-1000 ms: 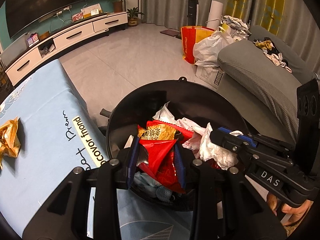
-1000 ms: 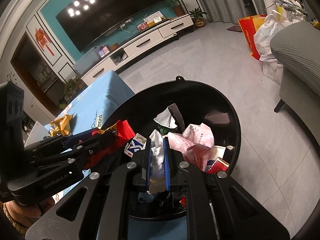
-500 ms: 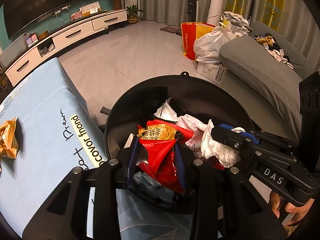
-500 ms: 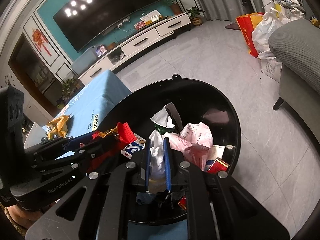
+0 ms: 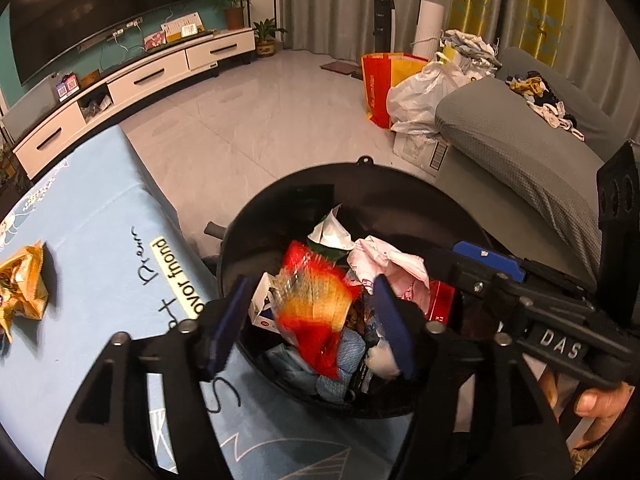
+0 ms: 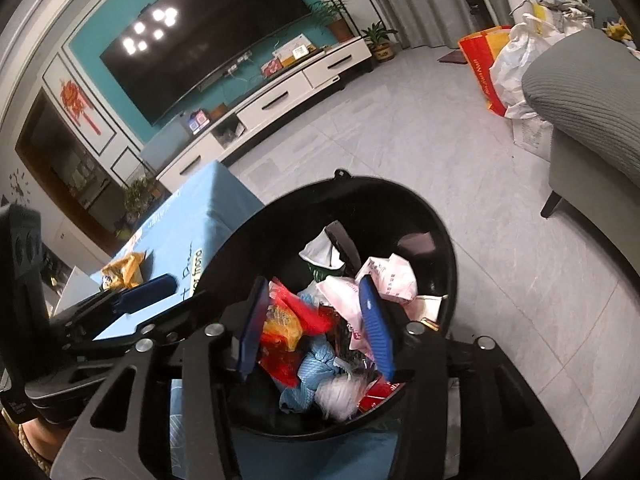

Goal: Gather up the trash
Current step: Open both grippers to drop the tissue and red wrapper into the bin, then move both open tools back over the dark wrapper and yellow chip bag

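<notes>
A black trash bin (image 5: 360,166) (image 6: 340,179) stands beside the blue-clothed table (image 5: 80,232), filled with wrappers and paper. My left gripper (image 5: 312,324) hovers over it with its jaws opening; a blurred red and orange snack wrapper (image 5: 316,304) (image 6: 284,324) is loose between the pads, dropping onto the heap. My right gripper (image 6: 314,328) (image 5: 480,264) is also over the bin, its jaws opening, nothing touching the pads. A white tissue wad (image 6: 336,394) (image 5: 384,356) lies blurred in the bin below it. The left gripper (image 6: 168,296) shows at the left of the right wrist view.
A crumpled golden wrapper (image 5: 24,280) (image 6: 124,268) lies on the table's cloth. A grey sofa (image 5: 520,152) stands right of the bin, with a white plastic bag (image 5: 416,92) and a red and yellow bag (image 5: 376,80) beyond. A white TV cabinet (image 5: 160,76) lines the far wall.
Both grippers opened over the bin. The red wrapper slipped free of the left pads and the white tissue fell from the right pads into the bin.
</notes>
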Tool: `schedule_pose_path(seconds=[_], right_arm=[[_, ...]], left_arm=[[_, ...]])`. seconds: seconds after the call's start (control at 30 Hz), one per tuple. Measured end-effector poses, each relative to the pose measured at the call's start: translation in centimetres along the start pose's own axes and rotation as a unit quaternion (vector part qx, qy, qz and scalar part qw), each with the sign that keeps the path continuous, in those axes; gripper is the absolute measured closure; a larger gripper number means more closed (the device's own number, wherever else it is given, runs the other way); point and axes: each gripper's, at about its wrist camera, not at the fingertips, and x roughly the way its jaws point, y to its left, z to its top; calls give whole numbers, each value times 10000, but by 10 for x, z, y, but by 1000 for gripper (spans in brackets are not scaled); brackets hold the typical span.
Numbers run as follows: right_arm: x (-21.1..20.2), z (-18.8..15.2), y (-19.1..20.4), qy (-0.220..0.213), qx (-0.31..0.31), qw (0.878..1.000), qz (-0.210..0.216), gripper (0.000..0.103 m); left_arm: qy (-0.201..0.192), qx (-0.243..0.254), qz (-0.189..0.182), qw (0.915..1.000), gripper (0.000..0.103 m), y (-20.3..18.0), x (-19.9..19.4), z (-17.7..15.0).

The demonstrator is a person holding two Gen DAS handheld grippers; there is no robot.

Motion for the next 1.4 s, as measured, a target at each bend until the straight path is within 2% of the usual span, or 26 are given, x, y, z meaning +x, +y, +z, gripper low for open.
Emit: schedule_pose_path(seconds=[0.03,0.1,0.27,0.47,0.57,0.73,0.83,1.07,1.4], right_arm=[[-3,0,-1,-32,37,10000,-10,47],[-10,0,-3,-87,124,9999,8,45],[-22,-2,0,-82,144,9999,10,44],[-38,-8,17,-90,24,9999,61,34],[-45,-12,30,-78,-96,9999,111,33],[-55,-20,53,-11,-316,9994,140,21],[-54,-28,69,131,-451,9988,137,19],[-45,-46,106,418,-736,9961,228,19],[-28,-67,171,804,-1393,9862,379,19]], left_arm=[[-29,-15,-1,10000,29,1,-3,0],[-80,-95,11,9999,19,5,-11,-1],[-151,-205,99,9996,15,10,-30,-10],[-189,-394,243,9988,8,20,-58,-27],[-193,-548,354,9977,6,28,-73,-41],[-205,-828,453,9953,3,42,-96,-67],[-154,-1001,550,9933,3,54,-108,-86],[-8,-1703,775,9823,3,95,-140,-140],[-232,-2791,1031,9544,3,157,-188,-204]])
